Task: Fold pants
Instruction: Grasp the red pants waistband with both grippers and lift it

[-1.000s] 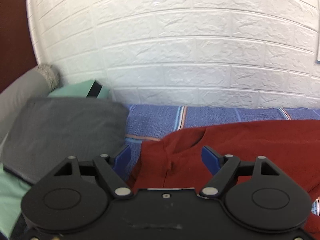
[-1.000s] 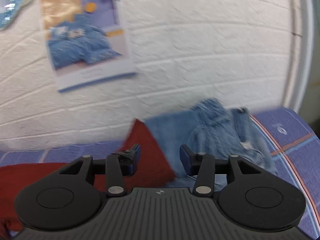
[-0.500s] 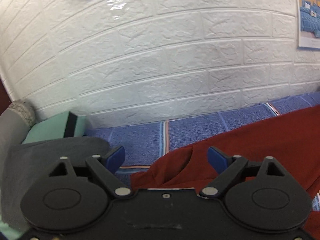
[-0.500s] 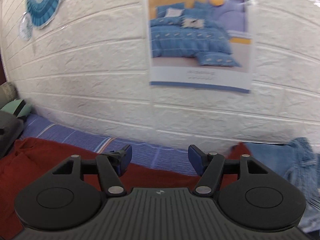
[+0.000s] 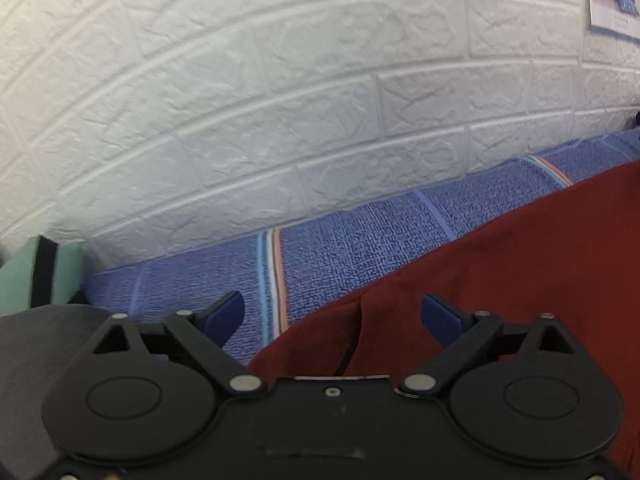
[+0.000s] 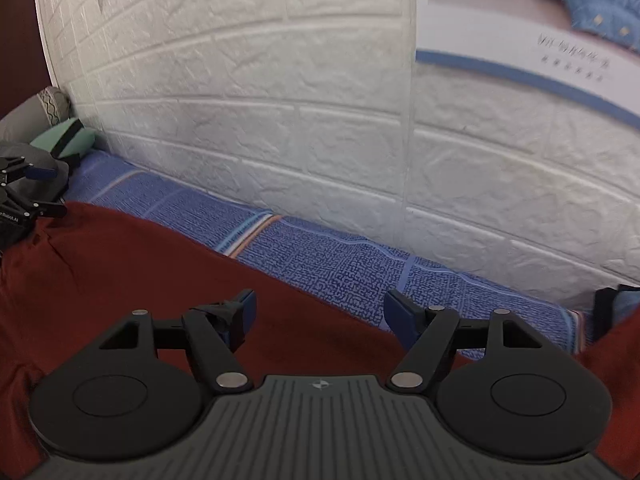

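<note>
Pants (image 5: 520,272) — dark red — lie spread on the bed, over a blue woven bedspread (image 5: 360,236) with a pale stripe, and their far edge runs along the strip of bedspread left bare at the foot of the white brick-pattern wall (image 5: 280,100). In the left wrist view the left gripper (image 5: 332,314) has its blue-tipped fingers (image 5: 226,312) spreading wider, nothing pinched; the pants' edge and a seam fold sit below the gap, filling the frame from 3 to 5 o'clock, with a grey pillow (image 5: 36,344) at 8 o'clock and a green cushion (image 5: 20,276) just behind it. In the right wrist view the right gripper (image 6: 320,312) holds its fingers (image 6: 244,312) fully apart and empty above the red cloth, which covers the frame from 9 to 6 o'clock. A poster (image 6: 540,32) hangs on the wall at 1 o'clock, and blue denim (image 6: 628,300) peeks in at 3 o'clock — the left gripper shows at the 9 o'clock edge.
</note>
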{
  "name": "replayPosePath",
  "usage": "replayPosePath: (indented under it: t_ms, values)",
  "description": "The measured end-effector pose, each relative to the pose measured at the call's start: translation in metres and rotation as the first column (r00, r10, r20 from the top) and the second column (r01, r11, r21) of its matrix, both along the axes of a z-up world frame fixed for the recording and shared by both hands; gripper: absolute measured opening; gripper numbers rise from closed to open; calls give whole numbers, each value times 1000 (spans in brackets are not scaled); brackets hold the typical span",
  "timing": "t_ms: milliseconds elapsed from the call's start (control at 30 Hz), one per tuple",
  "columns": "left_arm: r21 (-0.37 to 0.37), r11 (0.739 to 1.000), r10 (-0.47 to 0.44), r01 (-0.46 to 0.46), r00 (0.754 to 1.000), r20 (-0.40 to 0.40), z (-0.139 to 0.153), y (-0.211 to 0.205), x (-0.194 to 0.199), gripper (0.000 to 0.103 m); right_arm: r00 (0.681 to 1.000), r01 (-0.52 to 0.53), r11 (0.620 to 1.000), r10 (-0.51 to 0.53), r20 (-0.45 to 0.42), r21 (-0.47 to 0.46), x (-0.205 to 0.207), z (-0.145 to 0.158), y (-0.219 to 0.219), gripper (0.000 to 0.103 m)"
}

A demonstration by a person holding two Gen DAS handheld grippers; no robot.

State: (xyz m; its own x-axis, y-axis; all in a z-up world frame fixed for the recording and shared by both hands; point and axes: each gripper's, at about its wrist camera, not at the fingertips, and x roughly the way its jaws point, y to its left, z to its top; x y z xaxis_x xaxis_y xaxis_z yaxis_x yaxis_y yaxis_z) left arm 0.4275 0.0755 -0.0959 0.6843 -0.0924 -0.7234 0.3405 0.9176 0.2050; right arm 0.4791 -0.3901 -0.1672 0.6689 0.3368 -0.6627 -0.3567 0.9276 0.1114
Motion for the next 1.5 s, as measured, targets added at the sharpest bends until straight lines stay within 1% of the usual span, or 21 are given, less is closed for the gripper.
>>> replayPosePath:
  t_ms: [133,200,300,367,400,433,467,500,533,600,633,667,700,733,800,900,1033,1133,1267,1400,1500]
  values:
    - [8,998,-66,67,996,-58,-22,1,14,96,999,-29,1000,30,-24,11,21,-12,-4,103]
    - [15,997,-69,71,994,-83,-31,8,16,97,998,-46,999,47,-43,12,29,-18,-5,103]
    - [-74,997,-40,32,992,-117,-37,23,24,97,997,-64,998,64,-48,1,37,-30,-5,103]
    - [-129,992,-25,7,990,-140,-40,31,27,95,997,-70,998,70,-32,4,37,-32,-4,103]
    - [-148,989,-26,4,989,-145,-40,34,27,88,997,-75,997,75,-34,9,36,-32,-4,103]
    - [-165,986,-33,9,989,-146,-39,34,25,74,995,-88,996,89,-37,17,33,-31,-2,103]
    - [-183,983,-51,24,988,-145,-36,33,20,65,993,-112,993,113,-43,29,31,-30,-2,103]
    - [-186,982,-69,41,987,-144,-34,31,16,51,989,-136,990,138,-48,41,26,-29,-1,101]
    - [-175,983,-80,55,987,-141,-33,27,13,42,985,-160,986,163,-55,49,20,-28,1,95]
    - [-162,985,-90,68,987,-136,-33,19,9,31,980,-192,981,192,-55,7,11,-30,8,90]
    - [-165,984,-86,63,987,-136,-32,17,9,23,981,-191,981,190,-42,-34,6,-31,12,79]
    - [-172,984,-81,57,987,-136,-32,15,9,19,982,-187,981,186,-34,-58,3,-30,16,54]
    - [-169,984,-72,49,988,-134,-31,13,8,15,984,-176,982,174,-37,-61,2,-29,17,33]
    - [-163,986,-59,37,990,-131,-29,12,7,9,987,-157,986,155,-50,-49,3,-27,17,4]
    - [-169,986,-23,1,992,-127,-24,13,4,7,991,-125,991,123,-45,-39,1,-21,15,3]
    - [-183,982,30,-45,996,-86,-7,18,-4,6,995,-100,995,100,4,-18,-11,-5,12,3]
    - [-217,975,55,-58,998,-17,26,25,-31,6,993,-87,995,83,83,48,-40,31,3,3]
    - [-239,969,67,-57,997,35,47,27,-52,6,988,-95,993,86,132,69,-73,56,0,3]
    - [-272,961,77,-49,993,95,74,36,-91,6,975,-130,989,114,189,70,-121,80,3,3]
    - [-314,948,91,-45,987,135,95,46,-137,6,964,-160,984,137,227,83,-169,93,7,3]
    - [-318,948,82,-24,982,171,97,53,-182,6,955,-189,980,166,246,71,-209,96,14,3]
